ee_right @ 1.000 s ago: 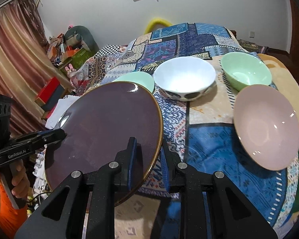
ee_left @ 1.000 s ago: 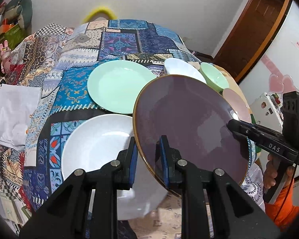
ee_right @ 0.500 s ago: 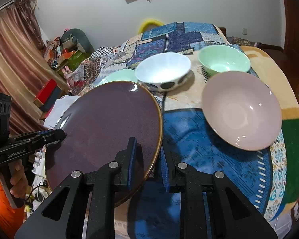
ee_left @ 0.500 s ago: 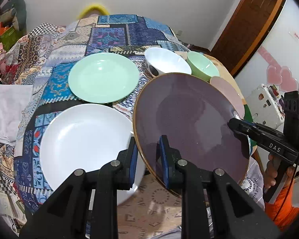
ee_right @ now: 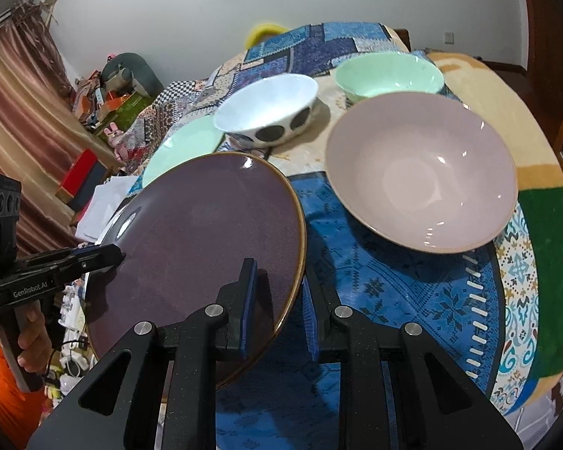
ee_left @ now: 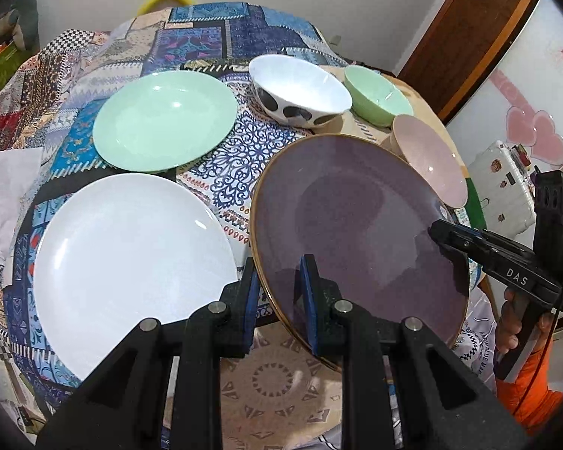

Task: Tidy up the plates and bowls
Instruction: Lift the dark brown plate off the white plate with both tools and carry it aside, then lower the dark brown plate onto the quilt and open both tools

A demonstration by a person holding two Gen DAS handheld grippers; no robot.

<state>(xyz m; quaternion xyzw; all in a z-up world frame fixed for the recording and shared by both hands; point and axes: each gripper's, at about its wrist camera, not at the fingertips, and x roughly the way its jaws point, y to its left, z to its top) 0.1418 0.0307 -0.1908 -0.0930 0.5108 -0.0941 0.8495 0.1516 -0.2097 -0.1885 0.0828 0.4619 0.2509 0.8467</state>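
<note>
A dark purple plate [ee_left: 356, 225] with a gold rim hangs tilted above the near edge of the table, held from both sides. My left gripper [ee_left: 279, 300] is shut on its left rim. My right gripper [ee_right: 279, 307] is shut on the plate's [ee_right: 206, 247] right rim. On the patchwork cloth lie a white plate [ee_left: 131, 255] and a green plate [ee_left: 165, 120]. A white bowl with black spots [ee_left: 300, 90], a green bowl [ee_left: 375, 97] and a pink bowl [ee_right: 420, 176] stand to the right.
The round table [ee_right: 544, 247] wears a patterned cloth, with blue cloth showing between the white plate and the pink bowl. White paper [ee_left: 3, 187] lies at the left edge. A white appliance [ee_left: 506, 187] and a wooden door [ee_left: 469, 37] stand to the right.
Both grippers carried the purple plate forward and down toward the table. The dishes now look nearer, and the white plate now lies clear to the plate's left.
</note>
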